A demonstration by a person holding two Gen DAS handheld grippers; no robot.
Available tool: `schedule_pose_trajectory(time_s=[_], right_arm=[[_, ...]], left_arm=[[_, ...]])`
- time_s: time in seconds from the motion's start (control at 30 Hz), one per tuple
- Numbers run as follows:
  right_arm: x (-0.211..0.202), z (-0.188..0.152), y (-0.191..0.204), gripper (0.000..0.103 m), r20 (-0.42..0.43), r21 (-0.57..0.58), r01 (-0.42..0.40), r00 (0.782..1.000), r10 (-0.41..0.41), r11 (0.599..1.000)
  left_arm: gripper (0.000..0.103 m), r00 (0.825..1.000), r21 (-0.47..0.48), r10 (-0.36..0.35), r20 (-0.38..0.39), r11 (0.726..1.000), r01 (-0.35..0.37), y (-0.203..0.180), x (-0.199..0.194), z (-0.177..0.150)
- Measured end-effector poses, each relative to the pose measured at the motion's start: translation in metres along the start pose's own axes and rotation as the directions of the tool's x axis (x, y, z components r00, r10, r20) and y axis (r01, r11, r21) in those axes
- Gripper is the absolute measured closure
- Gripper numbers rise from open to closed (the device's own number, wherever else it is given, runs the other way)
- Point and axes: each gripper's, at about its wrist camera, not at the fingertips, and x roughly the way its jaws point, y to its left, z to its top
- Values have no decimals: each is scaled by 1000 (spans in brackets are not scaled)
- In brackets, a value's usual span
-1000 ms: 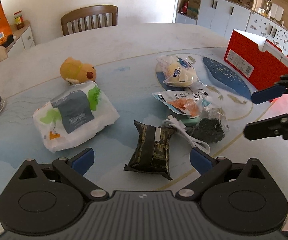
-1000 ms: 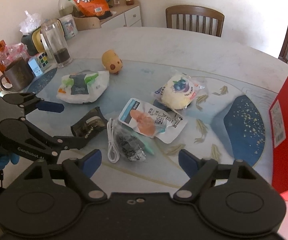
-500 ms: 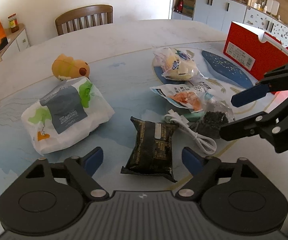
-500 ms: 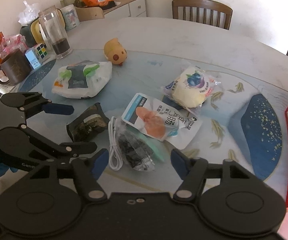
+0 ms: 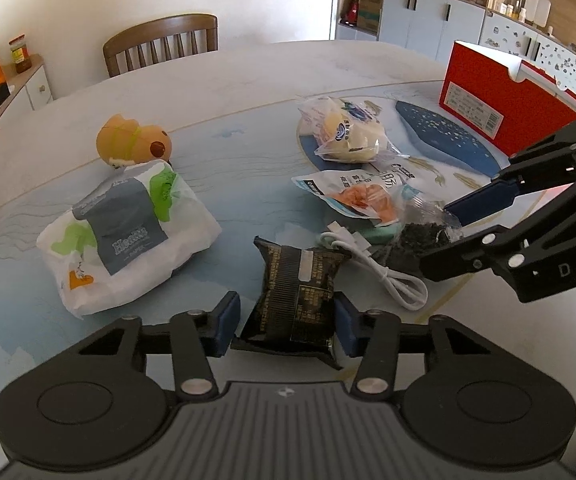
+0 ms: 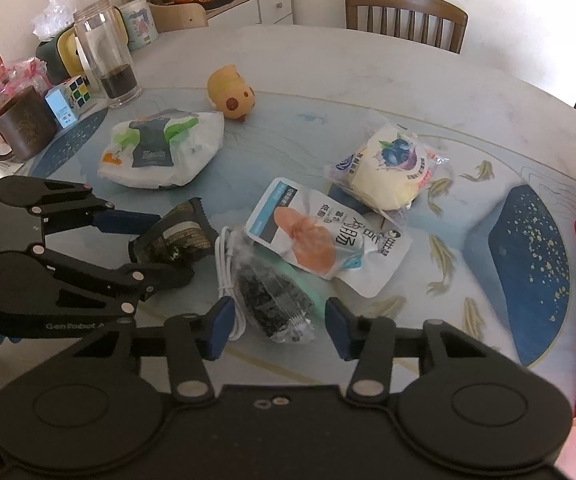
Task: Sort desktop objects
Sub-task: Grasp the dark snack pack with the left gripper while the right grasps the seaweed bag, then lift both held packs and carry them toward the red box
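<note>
My left gripper (image 5: 284,330) straddles a black snack packet (image 5: 297,290) on the table, its blue pads (image 5: 224,326) close to the packet's sides; it also shows in the right wrist view (image 6: 170,238). My right gripper (image 6: 278,330) is open around a clear bag of dark bits (image 6: 274,300) beside a white cable (image 6: 228,276). A sausage pouch (image 6: 320,236), a blueberry bun bag (image 6: 392,168), a white tissue pack (image 5: 124,236) and an orange toy (image 5: 132,144) lie on the table.
A red box (image 5: 500,108) stands at the table's right. A glass jar (image 6: 108,60), a brown mug (image 6: 24,128) and a puzzle cube (image 6: 74,94) stand at the left edge. A wooden chair (image 5: 162,42) is at the far side.
Both grippers moved forward and down. The left one now has the black packet between its fingers and has narrowed. The right one now has the clear bag between its fingers.
</note>
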Motion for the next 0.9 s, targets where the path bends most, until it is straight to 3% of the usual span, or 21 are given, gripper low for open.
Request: schedule_pose_trajectory(time_s=[0.17, 0.57, 0.9], right_arm=[[0, 0, 1, 67, -2, -7, -1, 1000, 1, 1000], [-7, -1, 2, 79, 15, 2, 3, 1000, -3, 1000], [-19, -4, -1, 80, 32, 26, -5, 999, 4, 1000]], left_arm=[[60, 1000, 8, -1, 0, 1000, 1, -2, -1, 0], [65, 1000, 7, 0, -6, 1000, 0, -4, -6, 1], [66, 1000, -2, -6, 7, 1000, 6, -9, -16, 5]])
